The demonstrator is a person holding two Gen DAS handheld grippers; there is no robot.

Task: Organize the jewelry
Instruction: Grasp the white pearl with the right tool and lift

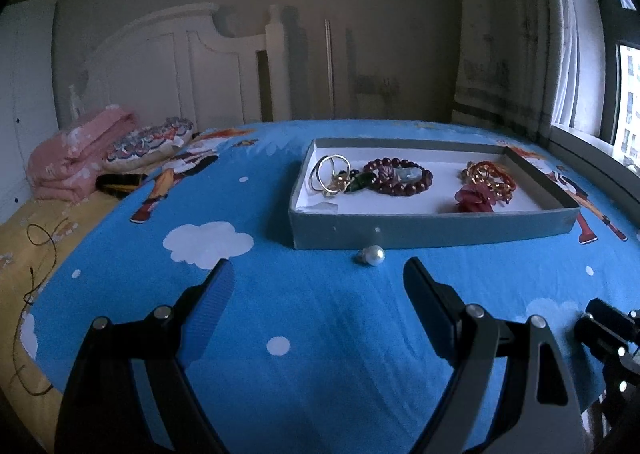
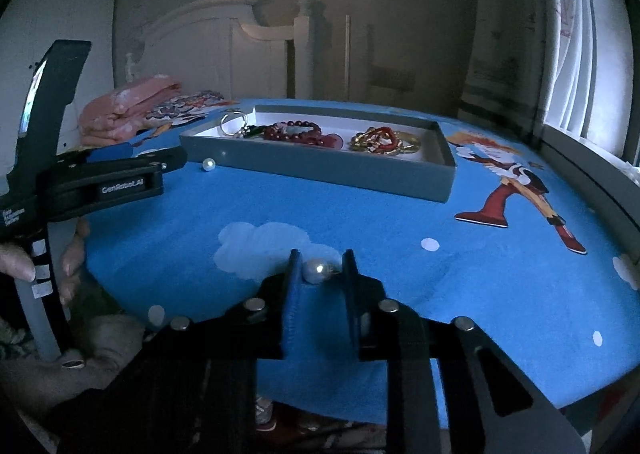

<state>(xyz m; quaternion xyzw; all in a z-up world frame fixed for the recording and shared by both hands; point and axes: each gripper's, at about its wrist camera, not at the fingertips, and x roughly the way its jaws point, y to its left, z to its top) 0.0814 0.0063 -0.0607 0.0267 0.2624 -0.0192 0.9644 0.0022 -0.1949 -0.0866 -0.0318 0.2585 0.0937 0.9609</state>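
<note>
A shallow grey box [image 1: 432, 228] [image 2: 320, 168] lies on the blue cartoon bedsheet. It holds gold rings [image 1: 330, 176], a dark red bead bracelet [image 1: 398, 176] [image 2: 296, 132] and red-gold bracelets [image 1: 486, 180] [image 2: 382, 140]. A pearl earring [image 1: 372, 255] [image 2: 208, 165] lies on the sheet just in front of the box. My left gripper [image 1: 320, 274] is open and empty, a little short of that pearl. My right gripper [image 2: 320, 266] is shut on a second pearl earring [image 2: 318, 271], nearer the bed's front edge.
A folded pink blanket [image 1: 80, 158] and a patterned cushion [image 1: 152, 142] lie at the far left by the white headboard. A dark cord [image 1: 40, 262] lies on the yellow sheet at left. A window [image 1: 624, 106] is at right.
</note>
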